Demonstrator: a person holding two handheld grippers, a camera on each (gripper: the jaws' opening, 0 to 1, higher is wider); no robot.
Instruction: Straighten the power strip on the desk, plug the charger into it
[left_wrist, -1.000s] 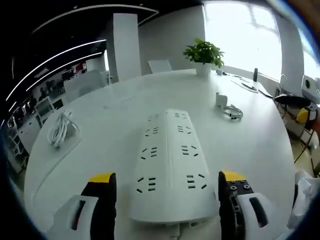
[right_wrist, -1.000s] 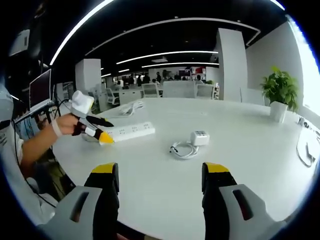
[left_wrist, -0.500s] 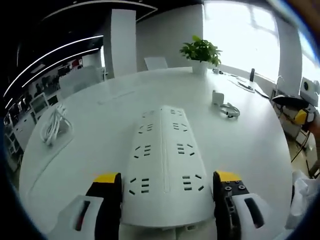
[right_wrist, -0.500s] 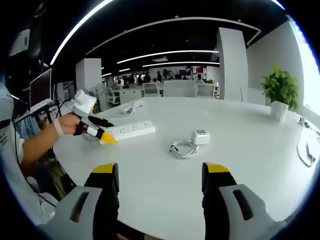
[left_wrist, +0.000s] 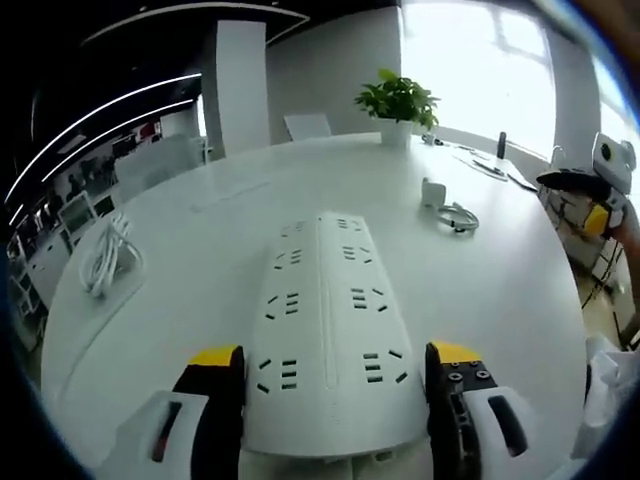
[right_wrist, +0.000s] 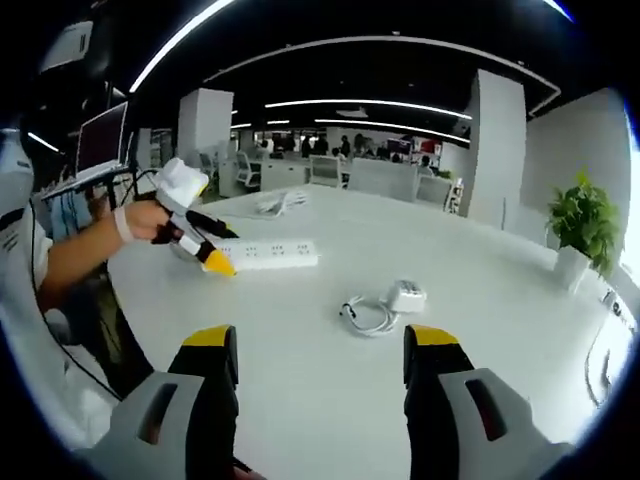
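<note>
Strip alignment is what the next move turns on: in the left gripper view the power strip (left_wrist: 330, 330) lies on the desk (left_wrist: 200, 250) with its long axis running straight up the frame, its near end between the jaws of the left gripper (left_wrist: 330, 370). Those jaws stand wide, one on each side of that end, close beside its edges; I cannot tell whether they touch it. In the right gripper view the same strip runs across the frame at middle left, with the left gripper at its left end, so the left hand is plainly the nearer one. The charger (right_wrist: 407, 296), with its coiled cable (right_wrist: 368, 314), sits right of the strip in that view, well apart from it and ahead of the right gripper (right_wrist: 320, 365), whose jaws are wide apart and hold nothing. A second coiled cable (left_wrist: 108, 255) lies at middle left of the left gripper view, apart from the strip. Bare desk surrounds the strip on both sides, so turning it looks unobstructed. A potted plant (left_wrist: 397, 100) stands far off at upper centre.
</note>
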